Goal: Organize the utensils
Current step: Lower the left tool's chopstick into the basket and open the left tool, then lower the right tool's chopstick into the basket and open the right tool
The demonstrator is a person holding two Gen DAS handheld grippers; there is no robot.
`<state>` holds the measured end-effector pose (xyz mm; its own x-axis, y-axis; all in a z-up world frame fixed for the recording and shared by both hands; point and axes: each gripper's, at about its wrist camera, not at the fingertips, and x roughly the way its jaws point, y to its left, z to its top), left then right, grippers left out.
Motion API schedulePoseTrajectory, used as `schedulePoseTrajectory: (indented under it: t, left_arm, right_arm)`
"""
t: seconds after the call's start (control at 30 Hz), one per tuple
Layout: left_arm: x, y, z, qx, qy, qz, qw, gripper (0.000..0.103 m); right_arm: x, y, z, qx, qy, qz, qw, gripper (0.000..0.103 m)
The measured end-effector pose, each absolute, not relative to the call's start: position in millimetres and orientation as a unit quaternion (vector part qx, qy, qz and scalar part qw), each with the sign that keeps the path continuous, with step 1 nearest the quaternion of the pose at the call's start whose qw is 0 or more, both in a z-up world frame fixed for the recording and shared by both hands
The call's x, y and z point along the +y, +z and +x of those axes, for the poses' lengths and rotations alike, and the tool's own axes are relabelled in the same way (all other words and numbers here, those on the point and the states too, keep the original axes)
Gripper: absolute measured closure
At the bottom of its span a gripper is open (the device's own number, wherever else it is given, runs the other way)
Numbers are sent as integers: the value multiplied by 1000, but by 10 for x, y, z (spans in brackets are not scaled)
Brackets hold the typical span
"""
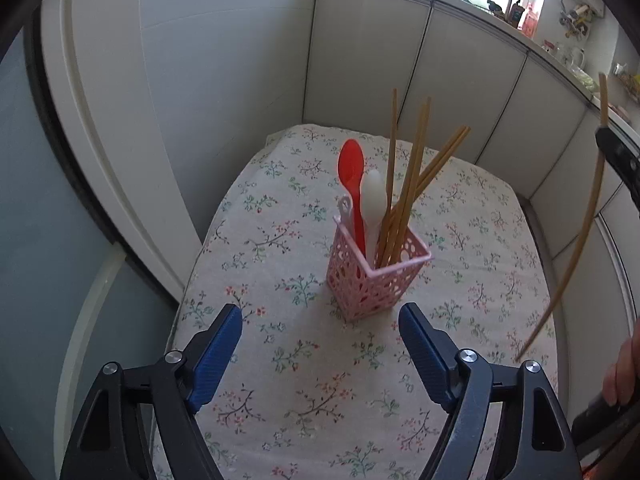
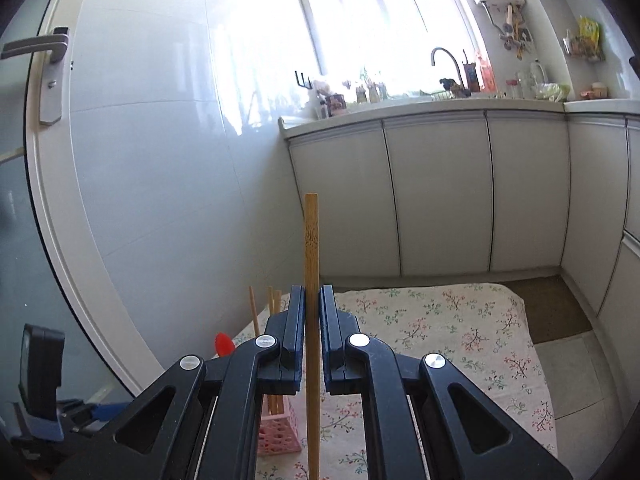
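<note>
A pink lattice utensil basket [image 1: 374, 280] stands upright on the floral tablecloth [image 1: 320, 380]. It holds a red spoon [image 1: 352, 176], a white spoon [image 1: 373, 204] and several bamboo chopsticks [image 1: 408, 188]. My left gripper [image 1: 320, 316] is open just in front of the basket, nothing between its blue pads. My right gripper [image 2: 312, 300] is shut on a single bamboo chopstick [image 2: 311, 240] held upright; that chopstick [image 1: 580, 240] shows at the right edge of the left wrist view, above the table. The basket [image 2: 280, 432] sits low left of the right gripper.
White cabinets [image 2: 440, 196] and a counter with a sink tap [image 2: 446, 60] run behind the table. A tiled wall and a door with a handle [image 2: 52, 64] stand to the left. A hand [image 1: 624, 372] shows at the right edge.
</note>
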<state>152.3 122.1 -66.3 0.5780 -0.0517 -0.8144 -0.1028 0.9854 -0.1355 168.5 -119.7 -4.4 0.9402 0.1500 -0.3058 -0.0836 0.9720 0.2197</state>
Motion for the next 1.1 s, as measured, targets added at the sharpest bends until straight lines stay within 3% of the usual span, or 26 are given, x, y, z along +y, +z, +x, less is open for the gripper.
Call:
schedulePoseTrajectory:
  t: [0.27, 0.6, 1.1]
  left_arm:
    - [1305, -912, 1542, 489, 38, -34, 871, 18]
    - [1396, -1132, 1621, 502, 57, 22, 863, 18]
    - [1498, -1236, 1691, 506, 58, 5, 861, 18]
  right_arm:
    - [-867, -64, 1977, 100, 18, 122, 987, 96]
    - [-471, -479, 2462, 50, -44, 150, 986, 96]
    - [-262, -1189, 2540, 114, -50, 117, 985, 96]
